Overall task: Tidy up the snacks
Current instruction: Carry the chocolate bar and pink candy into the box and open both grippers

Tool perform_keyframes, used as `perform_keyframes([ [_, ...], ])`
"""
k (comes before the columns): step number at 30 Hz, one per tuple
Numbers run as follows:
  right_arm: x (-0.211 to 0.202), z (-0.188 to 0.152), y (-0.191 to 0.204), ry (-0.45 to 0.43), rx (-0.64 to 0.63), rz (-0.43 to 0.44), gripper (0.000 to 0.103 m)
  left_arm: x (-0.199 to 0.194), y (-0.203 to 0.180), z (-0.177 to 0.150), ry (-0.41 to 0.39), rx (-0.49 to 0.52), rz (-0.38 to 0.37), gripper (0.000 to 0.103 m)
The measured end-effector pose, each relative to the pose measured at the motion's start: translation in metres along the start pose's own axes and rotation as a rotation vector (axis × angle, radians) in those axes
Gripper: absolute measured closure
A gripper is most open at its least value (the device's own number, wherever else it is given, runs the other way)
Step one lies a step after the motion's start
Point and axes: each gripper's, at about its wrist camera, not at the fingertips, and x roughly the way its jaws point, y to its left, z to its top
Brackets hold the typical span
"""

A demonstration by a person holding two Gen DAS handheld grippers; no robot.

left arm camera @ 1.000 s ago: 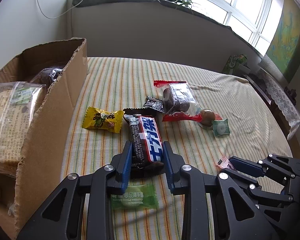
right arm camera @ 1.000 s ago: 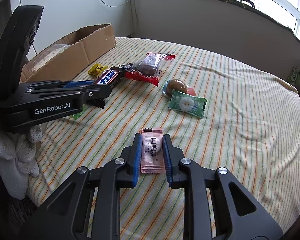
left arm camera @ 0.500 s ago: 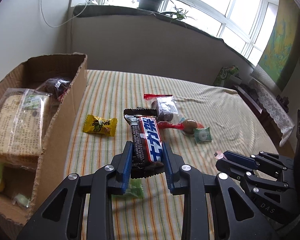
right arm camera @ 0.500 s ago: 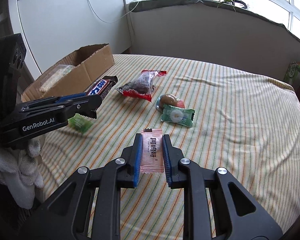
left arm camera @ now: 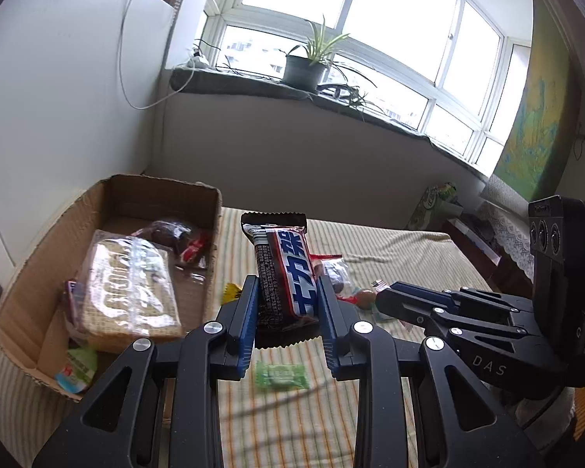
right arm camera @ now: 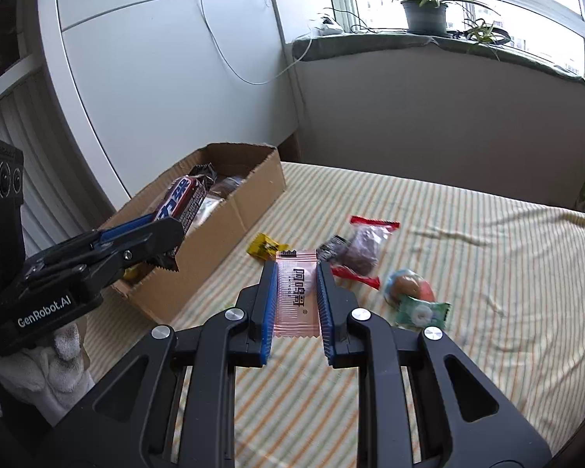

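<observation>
The left gripper [left arm camera: 288, 304] is clenched on a chocolate bar [left arm camera: 282, 269] in a dark wrapper with a red, white and blue label; the bar stands up between the blue fingers [left arm camera: 247, 312], lifted clear of the striped cloth [left arm camera: 292, 421]. In the right wrist view the bar hangs above the near edge of the cardboard box [right arm camera: 230, 226], which sits at the left of the surface.

The right gripper [right arm camera: 296, 300] is clenched on a pink candy sachet [right arm camera: 296, 292] with printed characters, held flat between its fingers [right arm camera: 267, 312] and raised off the cloth.

Inside the box lie a large clear pack of biscuits [left arm camera: 128, 292], a dark wrapped snack [left arm camera: 167, 234] at the far end and a small green-and-white packet [left arm camera: 76, 366] at the near end.

On the cloth, a green wrapped sweet [left arm camera: 279, 374] lies just under the left gripper. Farther out, a yellow sweet [right arm camera: 265, 245] lies beside the box, then a small black packet [right arm camera: 331, 245] and a clear red-edged bag holding something dark [right arm camera: 364, 249]. To the right of these are a round brown sweet in a coloured wrapper [right arm camera: 407, 286] and, touching it on the near side, a green packet with a white ring [right arm camera: 421, 314].

A white-gloved hand [right arm camera: 54, 366] shows beneath the left gripper. A potted plant [right arm camera: 425, 11] stands on the far windowsill.
</observation>
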Motion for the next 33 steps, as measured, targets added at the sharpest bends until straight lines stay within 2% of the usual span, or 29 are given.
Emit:
perform_keyframes([
  [12,0.051,0.046,0.048,0.012,-0.016,0.081,0.083,-0.023,0.063,0.001,-0.044,-0.052,0.135,0.076],
  [18,0.081,0.061,0.069,0.023,-0.039,0.072,0.083,-0.026,0.096,-0.002,-0.044,-0.099,0.196,0.076],
  [23,0.1,0.064,0.076,0.039,-0.025,0.067,0.083,-0.031,0.104,-0.006,-0.05,-0.092,0.227,0.076],
  [33,0.112,0.064,0.097,0.042,-0.047,0.067,0.083,-0.032,0.11,-0.008,-0.048,-0.091,0.235,0.076],
])
